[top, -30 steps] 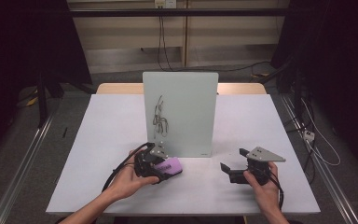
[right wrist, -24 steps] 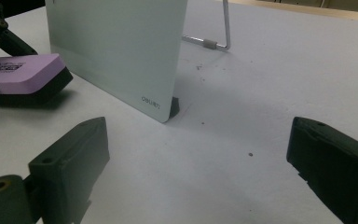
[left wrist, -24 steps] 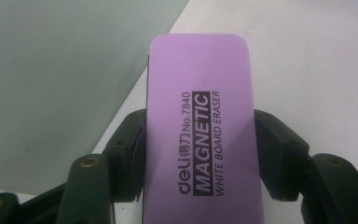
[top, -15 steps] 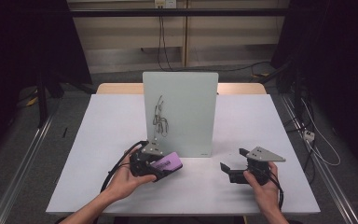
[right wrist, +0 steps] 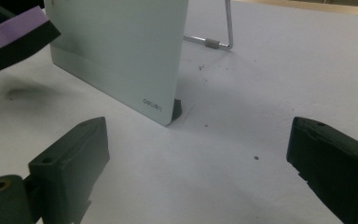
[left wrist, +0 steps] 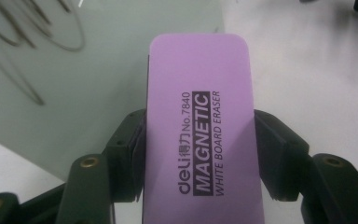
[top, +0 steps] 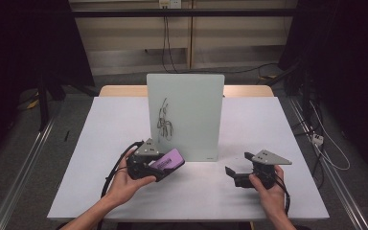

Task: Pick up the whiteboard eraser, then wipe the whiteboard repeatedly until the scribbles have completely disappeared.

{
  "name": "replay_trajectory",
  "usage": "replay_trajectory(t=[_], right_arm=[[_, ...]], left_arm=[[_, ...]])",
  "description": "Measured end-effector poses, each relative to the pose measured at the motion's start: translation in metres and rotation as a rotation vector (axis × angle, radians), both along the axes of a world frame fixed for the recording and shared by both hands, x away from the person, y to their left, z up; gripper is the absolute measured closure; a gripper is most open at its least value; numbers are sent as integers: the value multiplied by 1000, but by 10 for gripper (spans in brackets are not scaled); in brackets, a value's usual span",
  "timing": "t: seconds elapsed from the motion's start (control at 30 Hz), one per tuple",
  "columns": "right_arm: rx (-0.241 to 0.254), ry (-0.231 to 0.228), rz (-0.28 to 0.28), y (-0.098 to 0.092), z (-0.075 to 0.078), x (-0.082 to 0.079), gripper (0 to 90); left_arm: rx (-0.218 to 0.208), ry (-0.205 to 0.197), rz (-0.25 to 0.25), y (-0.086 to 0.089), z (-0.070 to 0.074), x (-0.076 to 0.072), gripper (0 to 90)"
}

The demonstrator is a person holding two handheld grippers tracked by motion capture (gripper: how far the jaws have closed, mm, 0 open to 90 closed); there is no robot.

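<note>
A small white drawing board [top: 187, 115] stands upright mid-table with a dark scribble [top: 164, 120] on its left half. Just in front of its lower left corner, my left gripper [top: 165, 165] is shut on a purple magnetic whiteboard eraser [top: 168, 160]. In the left gripper view the black pads [left wrist: 133, 149] clamp the eraser [left wrist: 205, 140] by its long sides, and the board [left wrist: 74, 84] with scribble lines [left wrist: 37, 28] lies close ahead. My right gripper [top: 233, 173] rests near the front right, open with nothing between its fingers [right wrist: 196, 154].
The board [right wrist: 121, 46] leans on a wire stand [right wrist: 223, 32] behind it and a small black foot [right wrist: 177, 108] at its corner. The white table [top: 268, 124] has bare room either side of the board. Cables run along the floor behind and to the right.
My left gripper has raised the eraser a little and brought it slightly nearer the board's lower left. The right gripper has stayed put.
</note>
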State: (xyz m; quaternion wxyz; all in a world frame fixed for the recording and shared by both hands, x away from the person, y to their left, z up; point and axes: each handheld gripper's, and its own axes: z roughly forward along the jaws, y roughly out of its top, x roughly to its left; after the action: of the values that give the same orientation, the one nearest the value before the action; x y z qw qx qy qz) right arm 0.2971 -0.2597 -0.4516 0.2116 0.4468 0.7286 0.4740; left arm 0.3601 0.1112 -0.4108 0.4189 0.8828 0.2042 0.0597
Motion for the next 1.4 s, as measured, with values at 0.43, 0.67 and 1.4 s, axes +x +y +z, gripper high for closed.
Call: replay_trajectory(t=[0.43, 0.67, 1.4], right_arm=[[-2, -25, -4, -3, 3, -4, 61], [0, -25, -8, -2, 3, -2, 61], [0, -28, 10, -1, 3, -4, 60]], left_arm=[[-94, -59, 41, 13, 11, -3, 411], [-109, -63, 52, 16, 10, -2, 412], [-114, -207, 83, 25, 39, -5, 411]])
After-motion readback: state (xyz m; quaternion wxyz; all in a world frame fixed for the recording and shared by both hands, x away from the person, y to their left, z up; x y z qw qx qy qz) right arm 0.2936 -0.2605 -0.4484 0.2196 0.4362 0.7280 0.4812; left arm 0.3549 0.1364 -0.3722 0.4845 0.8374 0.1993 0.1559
